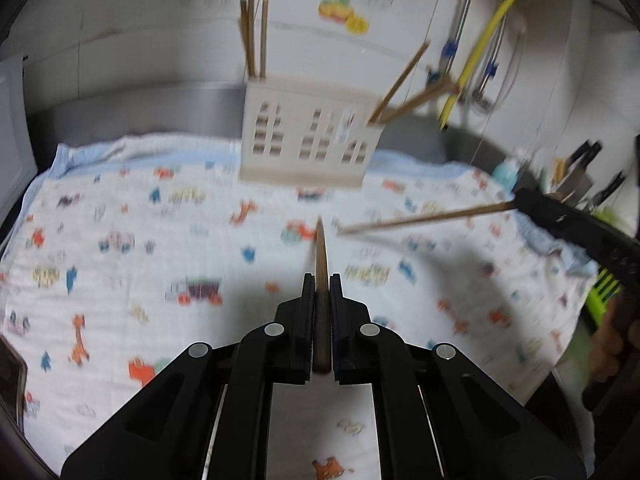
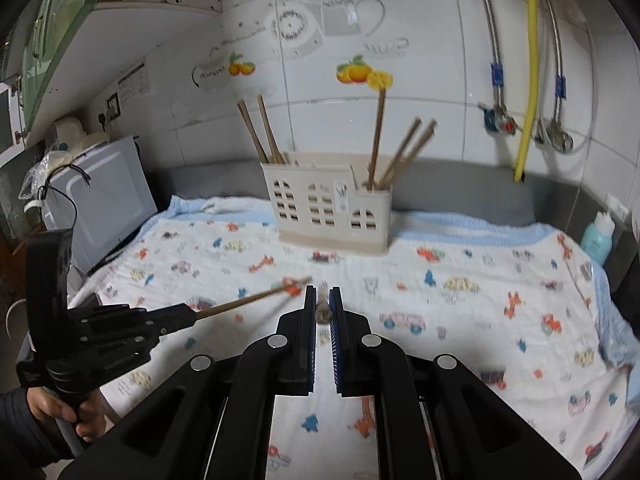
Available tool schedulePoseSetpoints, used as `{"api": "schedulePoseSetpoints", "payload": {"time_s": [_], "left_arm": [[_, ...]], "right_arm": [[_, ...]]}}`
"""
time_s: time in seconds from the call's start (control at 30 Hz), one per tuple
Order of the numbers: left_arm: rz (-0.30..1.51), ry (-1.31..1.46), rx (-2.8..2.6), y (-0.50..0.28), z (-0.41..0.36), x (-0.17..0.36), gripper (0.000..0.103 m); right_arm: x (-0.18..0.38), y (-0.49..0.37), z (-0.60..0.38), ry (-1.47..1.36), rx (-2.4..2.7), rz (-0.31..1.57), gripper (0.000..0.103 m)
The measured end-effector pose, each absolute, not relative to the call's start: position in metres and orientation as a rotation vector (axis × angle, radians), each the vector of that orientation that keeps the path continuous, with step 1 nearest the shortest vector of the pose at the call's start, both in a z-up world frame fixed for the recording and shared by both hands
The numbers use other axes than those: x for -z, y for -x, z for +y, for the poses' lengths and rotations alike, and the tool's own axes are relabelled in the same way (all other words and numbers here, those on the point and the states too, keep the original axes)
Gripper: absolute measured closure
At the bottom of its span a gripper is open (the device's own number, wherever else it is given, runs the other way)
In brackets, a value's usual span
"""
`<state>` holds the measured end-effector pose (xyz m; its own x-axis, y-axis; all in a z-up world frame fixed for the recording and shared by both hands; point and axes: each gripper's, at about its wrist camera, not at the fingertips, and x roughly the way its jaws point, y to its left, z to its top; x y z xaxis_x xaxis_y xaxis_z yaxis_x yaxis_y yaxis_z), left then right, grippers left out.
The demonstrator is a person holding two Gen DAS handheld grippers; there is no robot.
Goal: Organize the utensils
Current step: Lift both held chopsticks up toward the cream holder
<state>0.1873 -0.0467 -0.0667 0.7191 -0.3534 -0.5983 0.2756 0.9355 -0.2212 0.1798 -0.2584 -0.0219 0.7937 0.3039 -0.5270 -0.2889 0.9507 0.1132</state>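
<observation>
My left gripper (image 1: 321, 280) is shut on a brown chopstick (image 1: 320, 248) that runs forward between its fingers, lifted above the printed cloth (image 1: 120, 208). From the right wrist view it shows at the left (image 2: 188, 316), its chopstick (image 2: 256, 298) pointing right. My right gripper (image 2: 322, 292) is shut on another chopstick (image 2: 322, 312), seen almost end-on. In the left wrist view that gripper (image 1: 520, 202) comes in from the right, its chopstick (image 1: 424, 218) pointing left. A cream holder (image 1: 308, 140) (image 2: 328, 208) stands behind, with chopsticks (image 2: 260, 132) in its left and right compartments.
The cloth (image 2: 480, 280) covers the counter. A white appliance (image 2: 104, 200) stands at the left, a blue bottle (image 2: 598, 236) at the right edge. A yellow hose (image 2: 530, 80) and taps hang on the tiled wall. Knives (image 1: 580, 168) stand far right. A hand (image 2: 60, 412) grips the left handle.
</observation>
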Motion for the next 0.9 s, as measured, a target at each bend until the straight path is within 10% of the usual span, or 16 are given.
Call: {"api": "schedulePoseSetpoints", "payload": {"time_s": [0.9], "left_arm": [[0.543,0.007,0.433,-0.247,-0.036,-0.025,0.097]], "right_arm": [[-0.121,-0.262,-0.231,0.117,-0.349,0.396,0.097]]}}
